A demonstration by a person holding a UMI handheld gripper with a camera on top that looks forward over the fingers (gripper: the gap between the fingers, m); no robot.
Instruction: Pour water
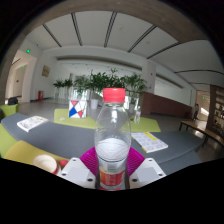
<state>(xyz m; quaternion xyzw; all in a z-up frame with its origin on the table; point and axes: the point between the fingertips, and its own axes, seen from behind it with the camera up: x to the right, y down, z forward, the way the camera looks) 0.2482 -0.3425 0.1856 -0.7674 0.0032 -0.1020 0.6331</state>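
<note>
A clear plastic water bottle [112, 130] with a red cap and a red label stands upright between my fingers, lifted above the table. My gripper [112, 166] is shut on the bottle: both magenta pads [88, 160] press its lower body from either side. Water fills the bottle's lower part. A pale round cup rim [45, 163] shows low to the left of my fingers, partly hidden.
A grey table [60, 138] with yellow-green mats stretches ahead. A book or paper [32, 123] lies at the left and another paper [150, 142] at the right. A red, white and blue box [77, 109] stands behind. Potted plants [100, 82] line the far wall.
</note>
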